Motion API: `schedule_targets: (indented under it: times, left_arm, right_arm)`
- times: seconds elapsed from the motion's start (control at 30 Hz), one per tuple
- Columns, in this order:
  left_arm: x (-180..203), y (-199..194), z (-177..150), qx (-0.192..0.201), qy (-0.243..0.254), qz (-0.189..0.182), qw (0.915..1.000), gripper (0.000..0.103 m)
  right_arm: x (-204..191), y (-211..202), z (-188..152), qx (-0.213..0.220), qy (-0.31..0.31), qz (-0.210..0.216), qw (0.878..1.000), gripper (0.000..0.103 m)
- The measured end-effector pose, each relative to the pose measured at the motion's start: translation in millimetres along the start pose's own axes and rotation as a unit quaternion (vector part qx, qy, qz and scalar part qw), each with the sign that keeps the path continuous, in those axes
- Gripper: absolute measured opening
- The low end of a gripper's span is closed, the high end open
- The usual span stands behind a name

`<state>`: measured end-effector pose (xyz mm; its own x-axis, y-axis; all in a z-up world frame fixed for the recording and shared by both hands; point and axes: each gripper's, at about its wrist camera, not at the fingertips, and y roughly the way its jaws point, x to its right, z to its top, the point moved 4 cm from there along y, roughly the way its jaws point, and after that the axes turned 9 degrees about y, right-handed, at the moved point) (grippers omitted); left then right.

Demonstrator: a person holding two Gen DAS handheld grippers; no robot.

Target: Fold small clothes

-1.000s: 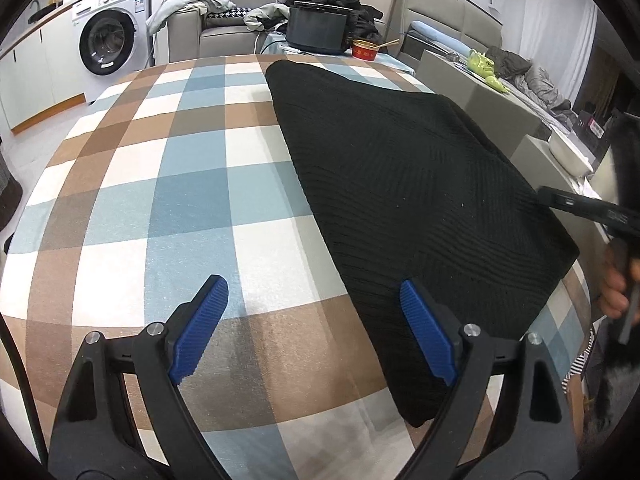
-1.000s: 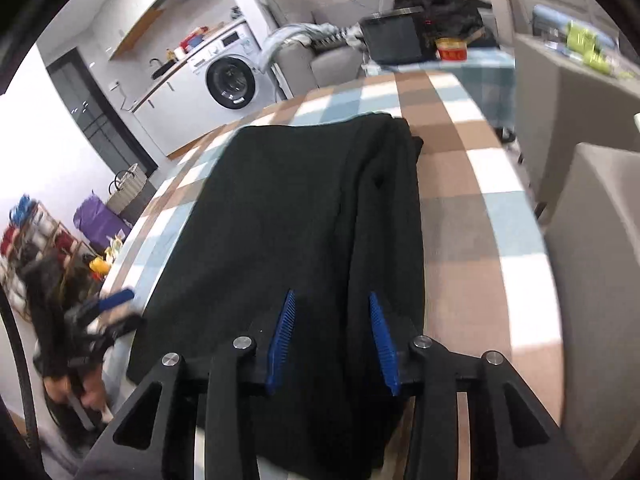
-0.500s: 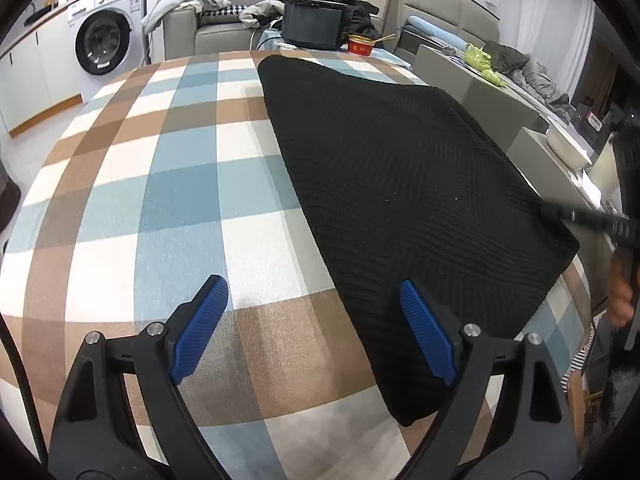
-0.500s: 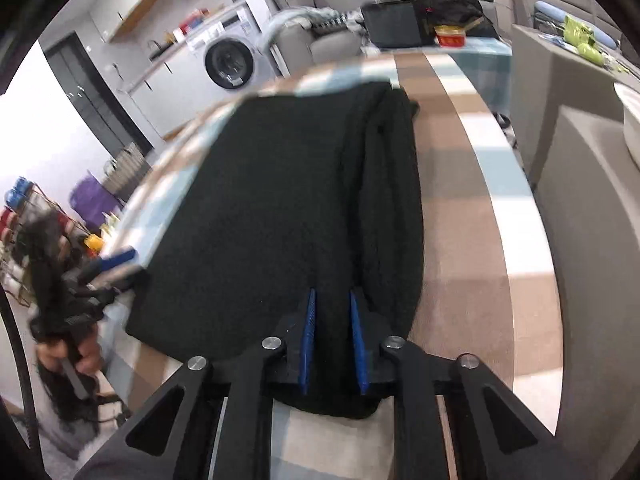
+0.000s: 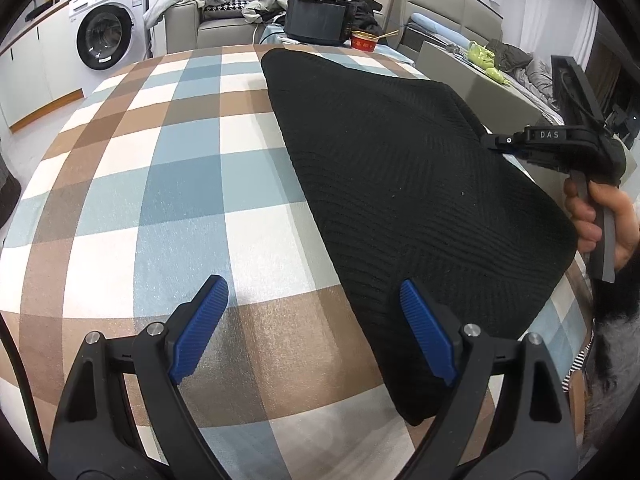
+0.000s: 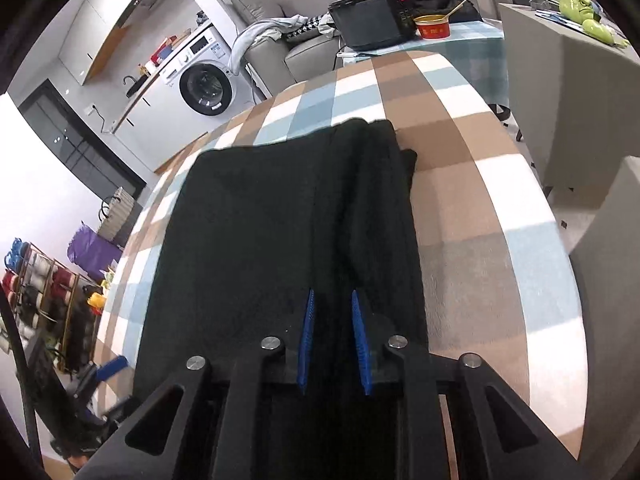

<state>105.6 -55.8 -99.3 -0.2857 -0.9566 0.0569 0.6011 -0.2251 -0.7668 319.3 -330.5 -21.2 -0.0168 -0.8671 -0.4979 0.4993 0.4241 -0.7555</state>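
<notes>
A black knit garment (image 5: 400,184) lies flat on the checked table (image 5: 160,184), its left edge running diagonally. My left gripper (image 5: 316,320) is open and empty, low over the table at the garment's near left corner; its right finger (image 5: 428,332) overlaps the cloth edge. In the right wrist view the garment (image 6: 256,232) fills the middle, with a rolled fold along its right side. My right gripper (image 6: 332,336) is shut on the garment's near edge and lifts it. The right gripper also shows in the left wrist view (image 5: 496,142), at the garment's right edge.
A black box (image 5: 318,22) and a red bowl (image 5: 364,40) stand on a small table beyond the far edge. A washing machine (image 5: 106,36) and a sofa are behind. A grey seat (image 6: 600,280) is close on the right. Shelves (image 6: 44,292) stand at left.
My right gripper has closed on the garment's near edge and raised it, so its view has risen. My left gripper has stayed open and nearly still.
</notes>
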Motion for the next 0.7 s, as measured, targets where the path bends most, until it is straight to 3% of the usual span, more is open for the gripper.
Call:
schedule_targets:
  times: [0.17,0.23,0.3,0.37,0.5,0.7]
  left_arm:
    - [-1.6,3.0,0.2,-0.002,-0.004,-0.003,1.0,0.087]
    - [-1.5,3.1,-0.2,-0.004,-0.007,-0.005,1.0,0.087]
    - [-0.5,1.5,0.5,-0.001,-0.001,-0.001,1.0,0.087]
    - [-0.6,-0.8,0.9,0.001,0.001,0.002,1.0,0.087]
    - [-0.4,1.3,1.4,-0.003,-0.002,-0.005,1.0,0.087]
    - [2.8,3.1,0.8,-0.006,-0.003,-0.01,0.9999,0.087]
  right_arm:
    - [-16.1,-25.0,5.9,0.052,-0.048,0.017,0.997,0.004]
    - [-16.2,-24.7,9.6,0.055,-0.064,-0.01,0.996,0.004]
    - [-15.3,-6.4,5.8,0.043,-0.085,-0.069,0.993,0.004]
    - [-9.4,4.7,1.8,0.018,-0.077,-0.08,0.994,0.005]
    - [-6.1,-17.7,-13.0,0.013,-0.054,-0.04,0.998,0.014]
    - [18.3,-40.7,-45.8,-0.021,0.003,0.045,0.999,0.018]
